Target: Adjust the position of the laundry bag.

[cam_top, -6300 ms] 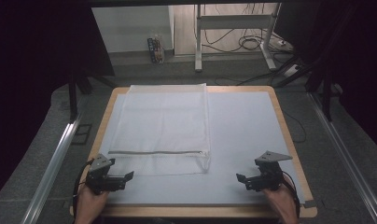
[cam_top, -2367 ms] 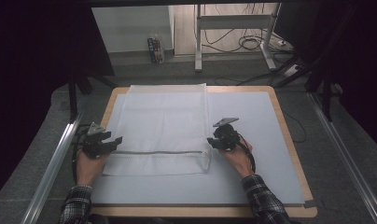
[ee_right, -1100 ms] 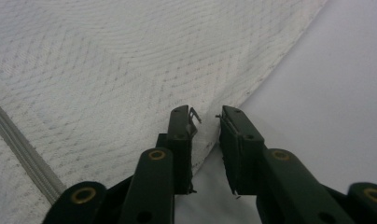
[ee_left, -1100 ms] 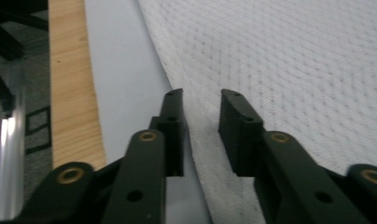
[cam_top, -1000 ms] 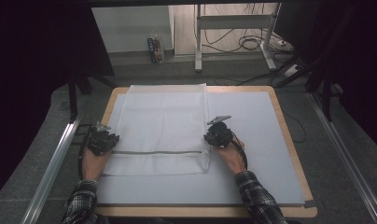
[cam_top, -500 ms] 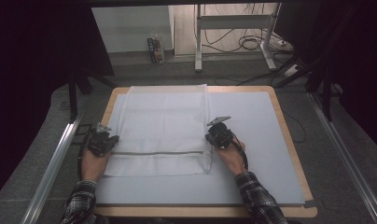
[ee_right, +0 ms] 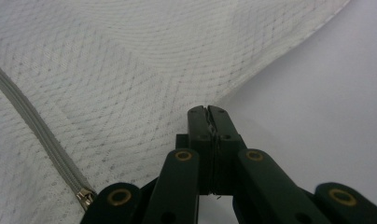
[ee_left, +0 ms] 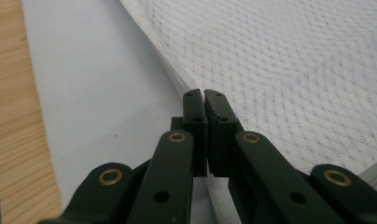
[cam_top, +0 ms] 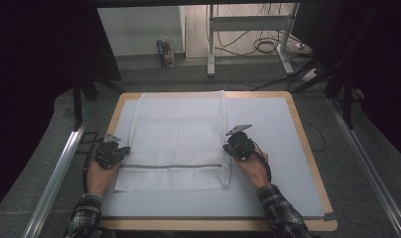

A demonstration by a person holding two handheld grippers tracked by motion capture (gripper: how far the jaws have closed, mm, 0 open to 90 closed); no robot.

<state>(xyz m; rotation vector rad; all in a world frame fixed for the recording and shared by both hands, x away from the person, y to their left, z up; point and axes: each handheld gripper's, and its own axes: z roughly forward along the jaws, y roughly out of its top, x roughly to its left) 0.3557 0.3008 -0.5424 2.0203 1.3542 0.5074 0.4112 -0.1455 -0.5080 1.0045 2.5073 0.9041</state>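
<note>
Both grippers (cam_top: 120,151) (cam_top: 229,147) now clamped on mesh bag (cam_top: 178,134) edges

Dim, dark-edged high view with soft overhead light; close-ups sharp, near parts blurred.

A white mesh bag (cam_top: 177,141) with a grey zipper (cam_top: 171,166) lies between black grippers on a pale blue-grey mat (cam_top: 273,129) edged by light wood (cam_top: 302,134).
</note>
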